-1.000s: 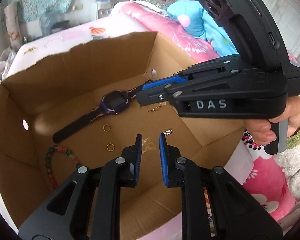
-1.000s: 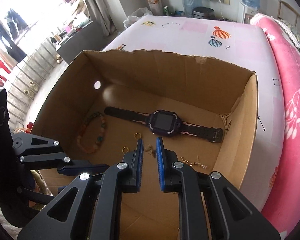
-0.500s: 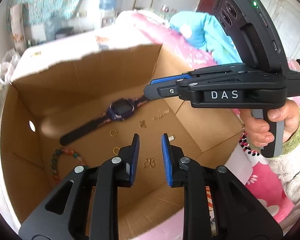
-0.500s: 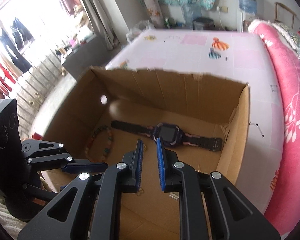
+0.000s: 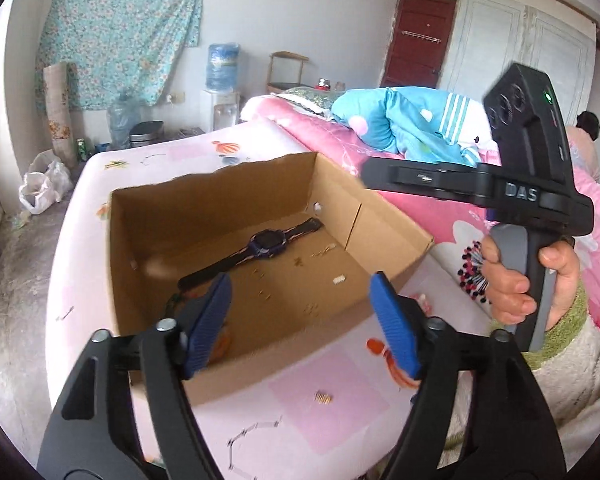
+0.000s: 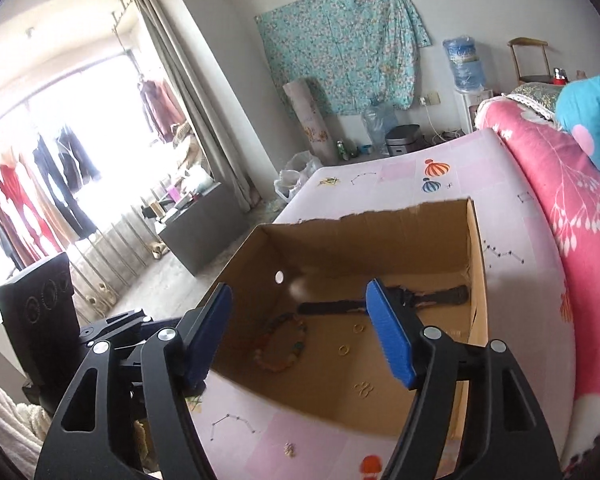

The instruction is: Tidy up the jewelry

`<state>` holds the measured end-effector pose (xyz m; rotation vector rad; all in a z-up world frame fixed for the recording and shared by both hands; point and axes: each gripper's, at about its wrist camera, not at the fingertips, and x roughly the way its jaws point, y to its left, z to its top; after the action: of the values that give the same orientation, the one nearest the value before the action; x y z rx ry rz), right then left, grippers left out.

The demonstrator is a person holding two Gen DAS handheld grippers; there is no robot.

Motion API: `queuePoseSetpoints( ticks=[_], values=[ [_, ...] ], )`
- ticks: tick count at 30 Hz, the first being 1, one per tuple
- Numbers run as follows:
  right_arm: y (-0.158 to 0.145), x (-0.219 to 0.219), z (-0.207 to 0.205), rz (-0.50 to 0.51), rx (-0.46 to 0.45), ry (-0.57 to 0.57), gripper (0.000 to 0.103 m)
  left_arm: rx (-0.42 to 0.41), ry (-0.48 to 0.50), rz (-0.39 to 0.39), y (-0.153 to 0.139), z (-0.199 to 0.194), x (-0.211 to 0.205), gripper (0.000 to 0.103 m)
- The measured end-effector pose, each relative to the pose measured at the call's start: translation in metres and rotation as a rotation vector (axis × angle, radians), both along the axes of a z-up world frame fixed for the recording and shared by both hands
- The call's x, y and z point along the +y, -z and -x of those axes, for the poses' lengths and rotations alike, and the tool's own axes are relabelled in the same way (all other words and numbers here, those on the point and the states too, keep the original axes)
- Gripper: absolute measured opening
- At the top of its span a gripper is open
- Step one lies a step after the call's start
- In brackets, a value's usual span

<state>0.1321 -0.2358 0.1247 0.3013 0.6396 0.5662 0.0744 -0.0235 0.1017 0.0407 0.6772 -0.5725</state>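
Observation:
An open cardboard box stands on the pink bed sheet. Inside lie a dark watch, a bead bracelet, gold rings and small gold pieces. My left gripper is open and empty, raised above the box's near edge. My right gripper is open and empty, also above and in front of the box. The right gripper's body shows at the right in the left wrist view. A small gold piece lies on the sheet in front of the box; another small gold piece shows on the sheet in the right wrist view.
A pink quilt and a blue garment lie along the right side of the bed. A water dispenser, bags and a bin stand by the far wall. A window with hanging clothes is at the left.
Both grippers have pulled up and back out of the box and opened wide. The box now looks smaller and farther below.

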Motion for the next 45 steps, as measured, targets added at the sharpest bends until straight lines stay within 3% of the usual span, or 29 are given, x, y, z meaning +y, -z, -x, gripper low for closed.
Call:
queuePoseSetpoints(
  ticks=[8, 16, 20, 26, 34, 45],
  values=[
    [0.024, -0.009, 0.049, 0.041, 0.04, 0.091, 0.074, 0.107, -0.032, -0.017, 0.029, 0.026, 0.019, 0.081],
    [0.069, -0.01, 0.071, 0.105, 0.188, 0.156, 0.074, 0.217, -0.125, -0.159, 0.075, 0.034, 0.019, 0.081],
    [0.087, 0.001, 0.078, 0.184, 0.238, 0.154, 0.074, 0.294, -0.182, -0.234, 0.101, 0.029, 0.021, 0.081],
    [0.107, 0.015, 0.085, 0.305, 0.281, 0.164, 0.074, 0.376, -0.232, -0.268, 0.123, 0.022, 0.027, 0.081],
    [0.121, 0.025, 0.084, 0.348, 0.325, 0.144, 0.074, 0.388, -0.244, -0.297, 0.132, 0.021, 0.032, 0.083],
    [0.133, 0.019, 0.081, 0.313, 0.376, 0.134, 0.074, 0.381, -0.24, -0.323, 0.135, 0.017, 0.014, 0.085]
  ],
)
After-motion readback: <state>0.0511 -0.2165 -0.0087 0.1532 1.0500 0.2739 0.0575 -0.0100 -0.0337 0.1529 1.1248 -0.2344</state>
